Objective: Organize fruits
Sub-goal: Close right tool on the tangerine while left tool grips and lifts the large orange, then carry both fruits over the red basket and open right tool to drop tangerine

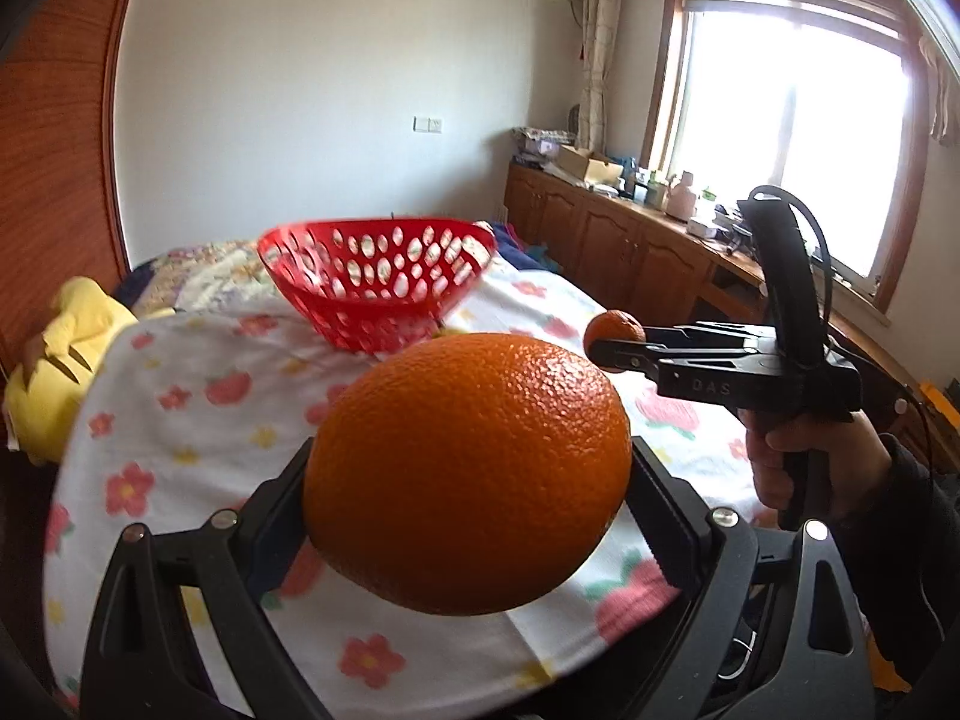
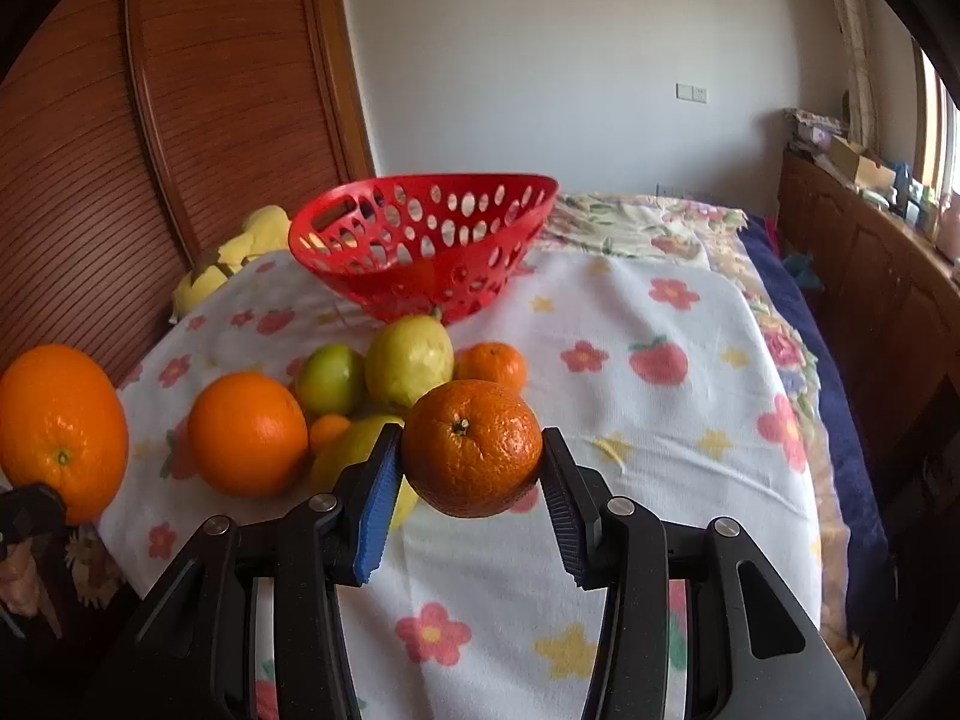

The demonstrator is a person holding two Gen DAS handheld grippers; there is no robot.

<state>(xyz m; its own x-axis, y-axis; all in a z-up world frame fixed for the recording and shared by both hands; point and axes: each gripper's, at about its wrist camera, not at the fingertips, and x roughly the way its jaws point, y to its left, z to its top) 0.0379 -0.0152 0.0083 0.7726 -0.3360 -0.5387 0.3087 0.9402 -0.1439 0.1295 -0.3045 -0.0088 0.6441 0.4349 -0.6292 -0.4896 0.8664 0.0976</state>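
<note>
Left gripper [image 1: 468, 480]: clamps a large orange [image 1: 468, 474] above the floral cloth [image 1: 198, 438].
Right gripper [image 2: 471, 450]: pinches a small mandarin [image 2: 471, 447] aloft.
Basket [image 2: 420, 240]: red, perforated, beyond both held fruits.
Loose fruit: orange [image 2: 248, 433], green fruit [image 2: 330, 379] and pear [image 2: 408, 360] clustered on the cloth before it.
</note>
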